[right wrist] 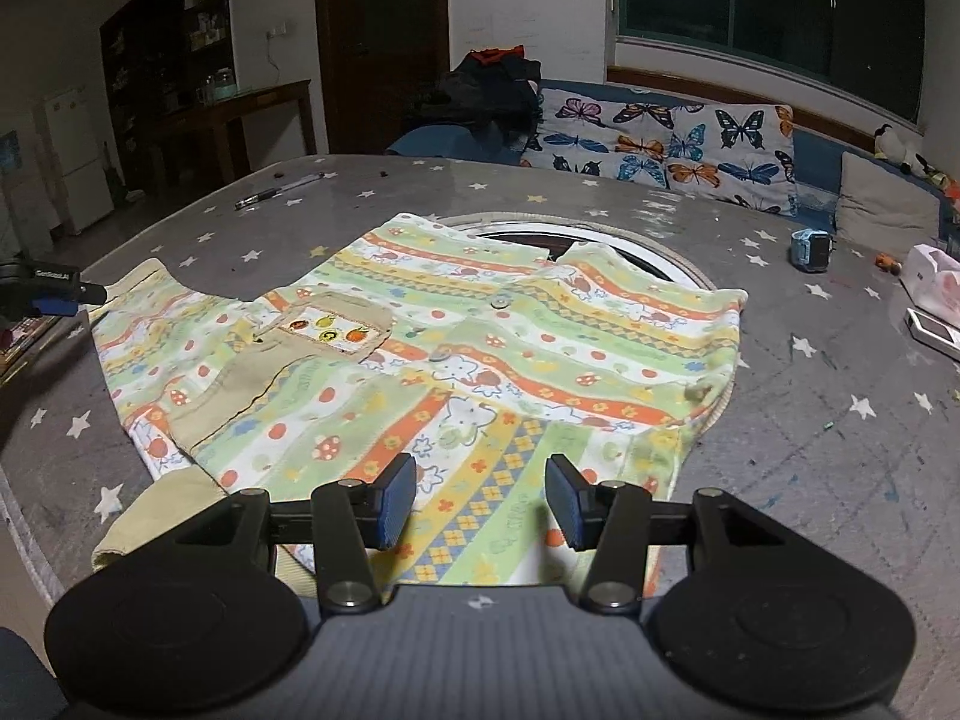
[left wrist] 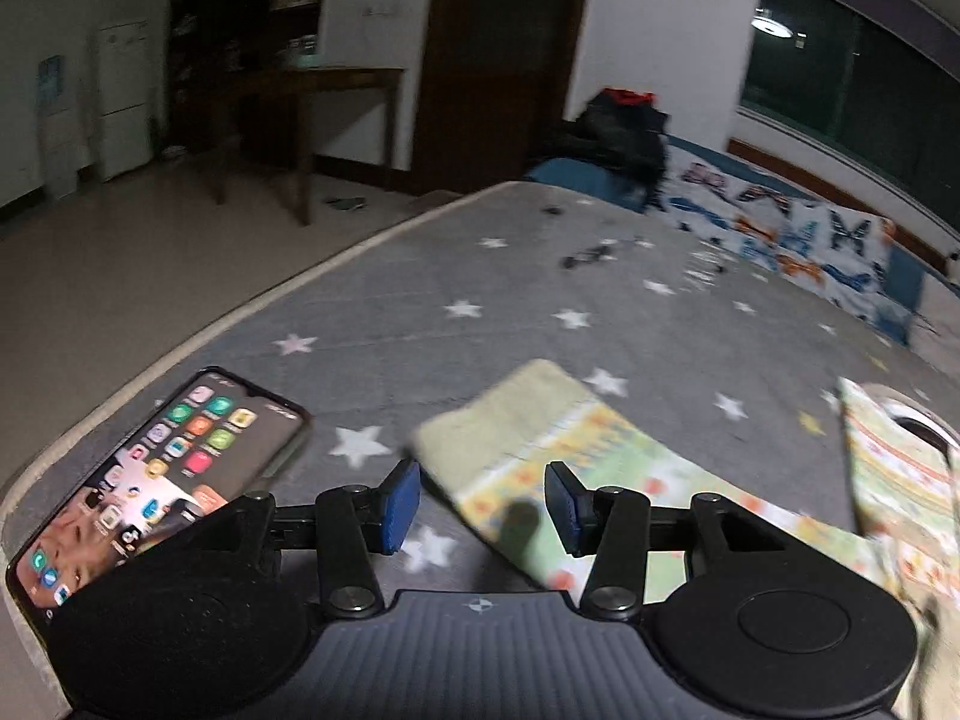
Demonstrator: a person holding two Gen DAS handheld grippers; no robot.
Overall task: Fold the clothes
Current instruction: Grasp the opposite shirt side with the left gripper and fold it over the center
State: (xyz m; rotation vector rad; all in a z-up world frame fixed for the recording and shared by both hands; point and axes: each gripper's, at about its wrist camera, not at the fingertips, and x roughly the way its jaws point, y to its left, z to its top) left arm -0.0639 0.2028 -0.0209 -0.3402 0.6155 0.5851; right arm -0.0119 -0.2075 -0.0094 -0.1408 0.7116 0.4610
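Left gripper [left wrist: 480, 504] is hovering partway open near the counter's left edge, nothing between the pads, over the end of a sleeve [left wrist: 540, 450] of the shirt [right wrist: 420, 360]. Right gripper [right wrist: 480, 504] is also sitting partway open, empty, over the shirt's near hem. Neither one is gripping cloth.

Shirt is lying flat, mid-counter on the grey star-print cover [right wrist: 810, 450], front up, buttons and chest pocket [right wrist: 336, 324] showing. Striped green, orange and yellow print. Its collar end is overlapping a round white-rimmed opening [right wrist: 600, 240] in the counter's middle. Left sleeve is stretching toward the left edge, where my left gripper's blue tip is showing in the right wrist view.

A phone [left wrist: 162, 480] with its screen lit is lying at the counter's near left corner, just beside my left gripper. A pen [right wrist: 276, 189] is lying near the far left edge. A small blue gadget [right wrist: 810, 249] is sitting toward the far right edge.
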